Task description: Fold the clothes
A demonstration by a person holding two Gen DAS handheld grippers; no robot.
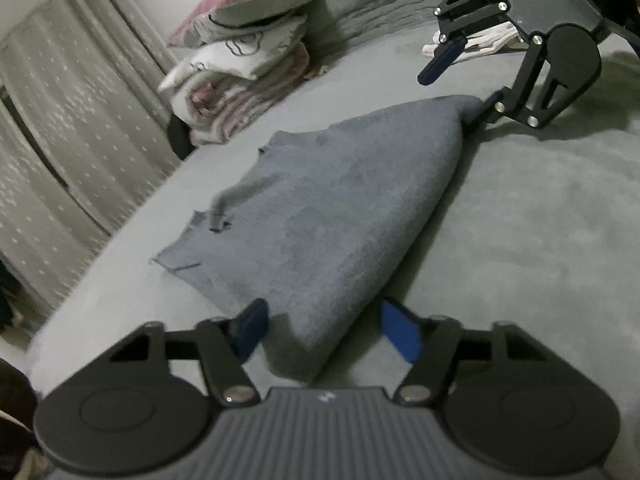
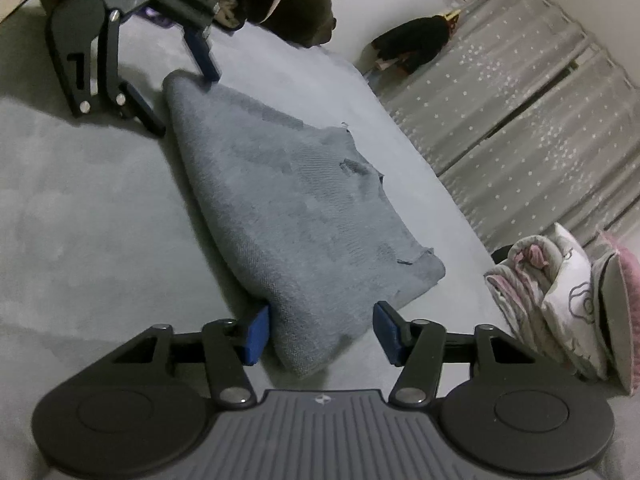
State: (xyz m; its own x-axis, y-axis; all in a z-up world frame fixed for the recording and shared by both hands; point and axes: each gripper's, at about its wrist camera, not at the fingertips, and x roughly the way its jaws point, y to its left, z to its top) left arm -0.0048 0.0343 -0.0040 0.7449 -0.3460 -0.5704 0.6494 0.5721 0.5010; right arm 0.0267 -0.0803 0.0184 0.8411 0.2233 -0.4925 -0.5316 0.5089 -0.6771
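The left gripper (image 1: 322, 332) points slightly downward at one corner of the grey folded garment (image 1: 320, 216), its blue pads standing apart on either side of that corner. The right gripper (image 2: 320, 330) straddles the opposite corner likewise, jaws parted, neither pad visibly pressing the cloth.

Dim, greyish indoor light, soft shadows, slight motion blur throughout, and strong fisheye bending with dark corners.

the dark heap (image 2: 416, 42) by the curtain is too small to identify; the bedding pile (image 2: 568, 304) is cut by the edge.
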